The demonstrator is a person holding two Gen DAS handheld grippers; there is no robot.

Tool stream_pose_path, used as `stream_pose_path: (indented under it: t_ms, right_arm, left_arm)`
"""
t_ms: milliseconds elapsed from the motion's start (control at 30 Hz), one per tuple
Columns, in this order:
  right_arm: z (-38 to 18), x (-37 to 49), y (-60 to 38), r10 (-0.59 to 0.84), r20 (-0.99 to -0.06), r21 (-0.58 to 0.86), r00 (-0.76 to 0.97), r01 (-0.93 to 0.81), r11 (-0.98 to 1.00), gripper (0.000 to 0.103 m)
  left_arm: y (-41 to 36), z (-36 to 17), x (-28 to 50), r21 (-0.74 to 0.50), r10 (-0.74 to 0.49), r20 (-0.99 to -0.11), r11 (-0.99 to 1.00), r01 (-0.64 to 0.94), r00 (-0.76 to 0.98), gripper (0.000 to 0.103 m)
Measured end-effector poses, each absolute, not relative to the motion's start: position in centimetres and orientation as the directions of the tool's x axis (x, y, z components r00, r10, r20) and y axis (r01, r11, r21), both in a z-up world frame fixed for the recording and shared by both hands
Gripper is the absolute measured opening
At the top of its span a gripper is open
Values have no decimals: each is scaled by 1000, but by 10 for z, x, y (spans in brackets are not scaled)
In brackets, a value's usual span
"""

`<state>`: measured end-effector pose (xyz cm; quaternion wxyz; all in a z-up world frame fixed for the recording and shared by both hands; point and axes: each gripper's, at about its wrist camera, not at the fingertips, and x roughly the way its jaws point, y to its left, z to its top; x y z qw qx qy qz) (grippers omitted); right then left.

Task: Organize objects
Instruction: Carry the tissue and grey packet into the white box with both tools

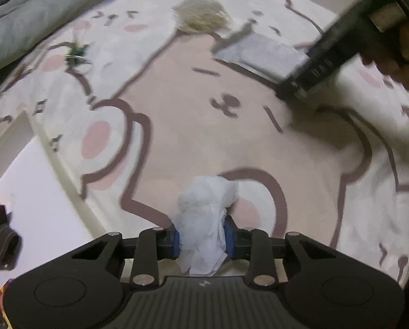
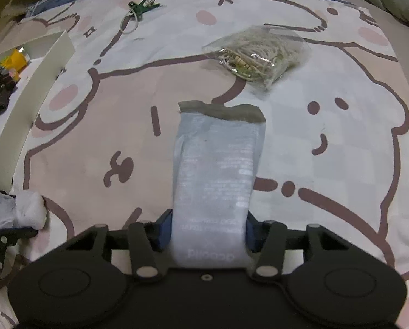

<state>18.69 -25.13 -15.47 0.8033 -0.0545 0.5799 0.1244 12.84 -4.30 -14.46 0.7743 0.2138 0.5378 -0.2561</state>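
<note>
left gripper (image 1: 203, 237): crumpled white tissue wad (image 1: 207, 213) clamped between jaws | right gripper (image 2: 204, 233): pale grey printed pouch (image 2: 216, 175) clamped between jaws | placed: neither yet, judged | left: clear bag of cord (image 2: 255, 54) beyond right jaws

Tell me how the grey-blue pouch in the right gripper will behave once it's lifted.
The grey-blue pouch looks soft: its sides pinch in between the right gripper pads, so it will probably sag. Most of it lies beyond the grip, so the free end likely droops. Its smooth, film-like surface may slip.
</note>
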Motion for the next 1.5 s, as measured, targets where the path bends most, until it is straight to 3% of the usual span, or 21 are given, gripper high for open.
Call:
stream_pose_path:
  t_ms: [667,1067,1500]
  right_arm:
    - [-68,194,-188,277,-831,151,482,-285,947,51]
    - [-52,194,-96,387,-807,221,446,-379,899,52]
    - [-79,219,16,391,-833,179,391,-478,860,53]
  left_arm:
    - [53,-63,135,38,-145,-825,950,309,547,31]
    - [125,-80,124,37,-51,-850,987,154,525,32]
    - [146,-103,115,17,-59,-877,988,154,477,32]
